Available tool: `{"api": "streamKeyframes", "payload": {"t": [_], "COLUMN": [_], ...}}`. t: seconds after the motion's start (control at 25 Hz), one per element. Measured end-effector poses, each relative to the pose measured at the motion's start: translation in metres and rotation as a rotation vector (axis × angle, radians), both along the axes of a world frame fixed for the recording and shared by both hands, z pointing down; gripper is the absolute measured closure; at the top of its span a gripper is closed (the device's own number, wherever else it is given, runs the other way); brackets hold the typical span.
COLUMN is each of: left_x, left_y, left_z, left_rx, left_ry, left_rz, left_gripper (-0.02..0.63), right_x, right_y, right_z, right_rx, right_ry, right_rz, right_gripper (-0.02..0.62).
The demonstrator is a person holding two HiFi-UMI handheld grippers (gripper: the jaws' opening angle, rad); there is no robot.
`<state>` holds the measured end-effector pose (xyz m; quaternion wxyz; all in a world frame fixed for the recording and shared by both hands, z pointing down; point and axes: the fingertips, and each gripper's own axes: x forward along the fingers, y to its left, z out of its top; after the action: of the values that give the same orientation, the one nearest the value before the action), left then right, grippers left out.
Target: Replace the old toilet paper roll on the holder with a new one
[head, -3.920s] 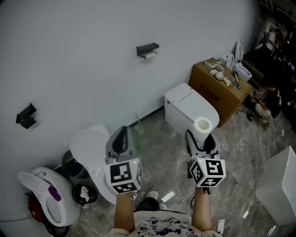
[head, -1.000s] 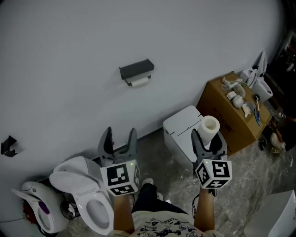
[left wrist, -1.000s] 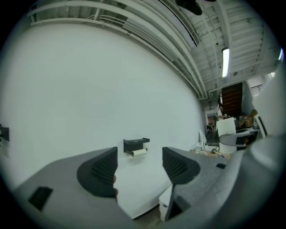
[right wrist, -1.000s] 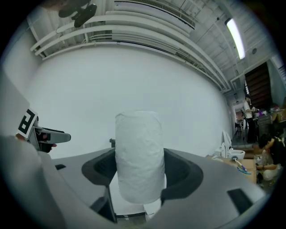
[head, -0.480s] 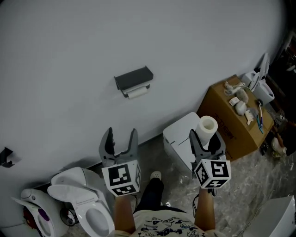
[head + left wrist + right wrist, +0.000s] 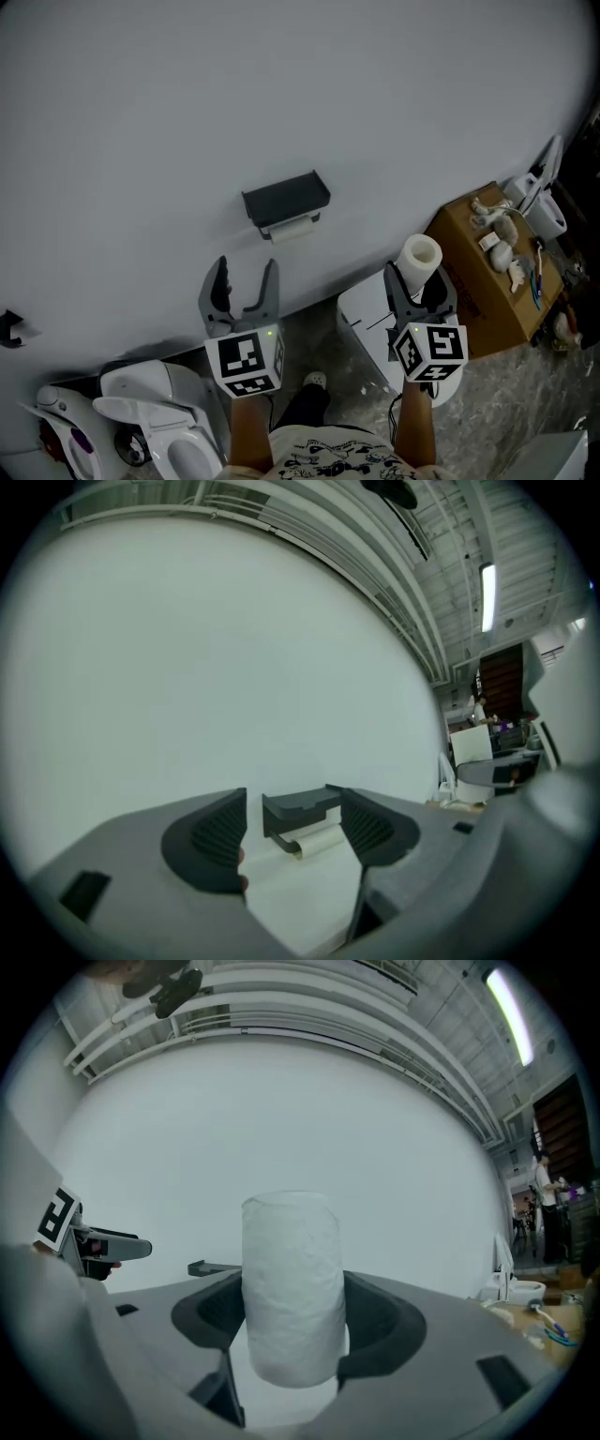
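Note:
A dark holder [image 6: 286, 200] is fixed to the white wall, with the thin old roll [image 6: 294, 229] hanging under its cover. In the left gripper view the holder [image 6: 302, 807] and old roll [image 6: 319, 839] show between the jaws, some way off. My left gripper [image 6: 244, 273] is open and empty, below and left of the holder. My right gripper [image 6: 420, 278] is shut on a full white new roll [image 6: 418, 260], held upright. In the right gripper view the new roll [image 6: 290, 1288] fills the gap between the jaws, and the holder [image 6: 212, 1267] peeks out at its left.
A white toilet tank [image 6: 361, 309] stands below the right gripper. A cardboard box [image 6: 487, 272] with small items sits at the right. A second toilet [image 6: 155, 412] and a white appliance [image 6: 61, 422] are at the lower left. A small dark bracket [image 6: 9, 328] is on the wall at far left.
The view has drawn closer to the wall: the holder now sits lower and larger in the head view. Both grippers kept their states, the right still holding the new roll.

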<state>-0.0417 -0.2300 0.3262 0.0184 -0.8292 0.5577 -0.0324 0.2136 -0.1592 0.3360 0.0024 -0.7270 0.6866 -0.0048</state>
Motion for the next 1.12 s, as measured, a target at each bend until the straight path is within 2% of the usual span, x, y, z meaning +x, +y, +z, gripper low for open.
{"api": "streamKeyframes", "payload": {"t": [0.16, 0.44, 0.84, 1.12], "left_x": [0.005, 0.009, 0.002, 0.015], "left_y": [-0.03, -0.067, -0.084, -0.085], "left_z": [0.001, 0.001, 0.005, -0.003], "left_rx": [-0.003, 0.002, -0.021, -0.011], "left_ry": [0.025, 0.018, 0.02, 0.002], "left_rz": [-0.01, -0.039, -0.132, -0.161], "left_gripper": [0.308, 0.308, 0.308, 0.308], "right_x": [0.006, 0.011, 0.014, 0.022], "right_y": [-0.032, -0.078, -0.114, -0.13], "right_z": [-0.001, 0.003, 0.004, -0.004], "right_rx": [0.001, -0.003, -0.02, -0.017], "right_ry": [0.007, -0.01, -0.011, -0.011], "right_rz": [-0.01, -0.038, -0.114, -0.163], "right_gripper": [0.288, 0.288, 0.288, 0.288]}}
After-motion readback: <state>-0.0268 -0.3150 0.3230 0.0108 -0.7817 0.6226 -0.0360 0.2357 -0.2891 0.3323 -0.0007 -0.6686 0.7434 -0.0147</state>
